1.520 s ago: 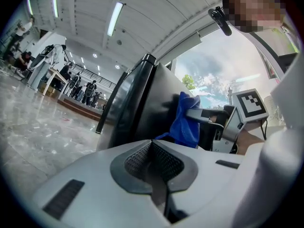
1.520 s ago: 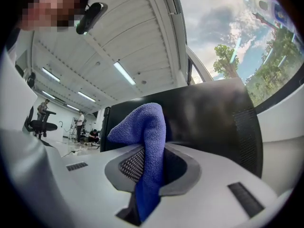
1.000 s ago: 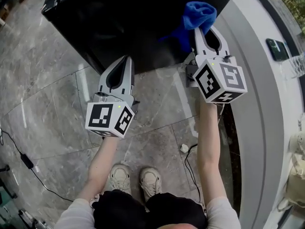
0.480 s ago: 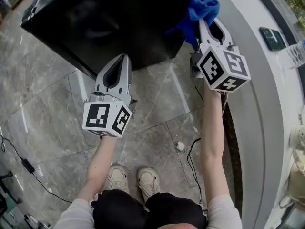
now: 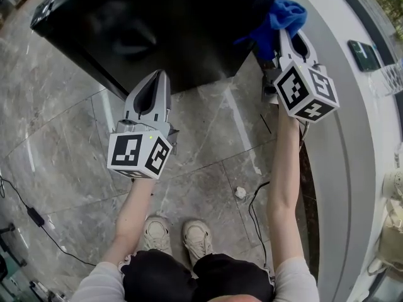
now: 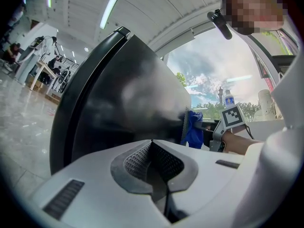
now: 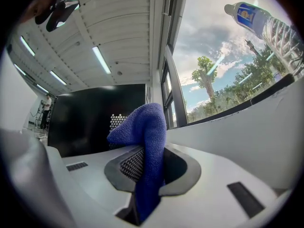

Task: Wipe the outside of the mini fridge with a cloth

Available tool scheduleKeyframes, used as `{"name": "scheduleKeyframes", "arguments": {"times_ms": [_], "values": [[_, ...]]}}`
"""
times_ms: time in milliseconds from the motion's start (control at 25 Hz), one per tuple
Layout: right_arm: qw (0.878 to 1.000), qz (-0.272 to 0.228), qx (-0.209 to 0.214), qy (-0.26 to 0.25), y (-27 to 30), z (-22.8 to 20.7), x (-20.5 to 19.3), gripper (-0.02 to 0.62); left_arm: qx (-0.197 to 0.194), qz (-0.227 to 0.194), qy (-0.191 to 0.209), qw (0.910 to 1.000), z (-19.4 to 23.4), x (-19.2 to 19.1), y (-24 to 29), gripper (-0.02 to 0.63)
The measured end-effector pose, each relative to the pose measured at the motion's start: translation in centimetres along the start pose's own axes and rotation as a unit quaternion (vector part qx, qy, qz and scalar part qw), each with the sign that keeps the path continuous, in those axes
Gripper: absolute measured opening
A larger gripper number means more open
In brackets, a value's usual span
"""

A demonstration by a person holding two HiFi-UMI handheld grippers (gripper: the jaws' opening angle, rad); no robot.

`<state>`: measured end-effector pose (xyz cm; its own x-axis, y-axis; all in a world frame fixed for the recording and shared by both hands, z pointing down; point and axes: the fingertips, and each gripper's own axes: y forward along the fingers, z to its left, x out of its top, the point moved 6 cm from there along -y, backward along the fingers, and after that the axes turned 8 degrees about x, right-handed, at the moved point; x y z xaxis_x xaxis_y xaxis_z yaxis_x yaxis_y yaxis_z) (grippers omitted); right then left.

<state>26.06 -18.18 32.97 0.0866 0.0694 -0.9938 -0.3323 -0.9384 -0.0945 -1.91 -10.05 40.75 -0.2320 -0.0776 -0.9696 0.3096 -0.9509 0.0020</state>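
Rightward along the mini fridge (image 5: 157,24) the blue cloth (image 5: 286,14) has been carried, pinched in the right tongs (image 5: 284,33) at its corner. The left tongs (image 5: 162,75) are closed on nothing. Wiping is judged partway done.

Floor: grey marble tiles (image 5: 56,143) | Right: curved white sill (image 5: 356,150) beneath windows (image 7: 223,75), trees (image 7: 207,80) and cloudy sky beyond | Ceiling: ribbed white, strip lights (image 7: 102,59) lit

Blue cloth (image 5: 287,16) at black mini fridge (image 5: 164,30)
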Motion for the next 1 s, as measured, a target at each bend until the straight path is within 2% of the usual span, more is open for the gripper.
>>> {"name": "scheduleKeyframes", "arguments": {"times_ms": [160, 240, 440, 640, 1000], "values": [[1.0, -0.009, 0.005, -0.003, -1.7, 1.5, 0.2, 0.08, 0.006, -0.005, 0.003, 1.0, 0.7, 0.3, -0.6, 0.005], [1.0, -0.022, 0.022, 0.002, -2.9, 3.6, 0.3, 0.08, 0.009, -0.011, 0.006, 0.9999, 1.4, 0.7, -1.1, 0.005], [0.993, -0.026, 0.104, 0.042, -3.4, 11.8, -2.2, 0.08, 0.054, -0.008, -0.012, 0.9984, 5.1, 0.8, -4.0, 0.005], [0.98, -0.012, 0.189, 0.055, -1.6, 19.0, -3.9, 0.08, 0.117, -0.022, -0.009, 0.9928, 9.4, 1.9, -7.6, 0.005], [0.958, 0.004, 0.273, 0.087, 1.2, 30.4, -7.1, 0.08, 0.164, -0.036, -0.005, 0.9858, 14.4, 3.5, -10.8, 0.005]]}}
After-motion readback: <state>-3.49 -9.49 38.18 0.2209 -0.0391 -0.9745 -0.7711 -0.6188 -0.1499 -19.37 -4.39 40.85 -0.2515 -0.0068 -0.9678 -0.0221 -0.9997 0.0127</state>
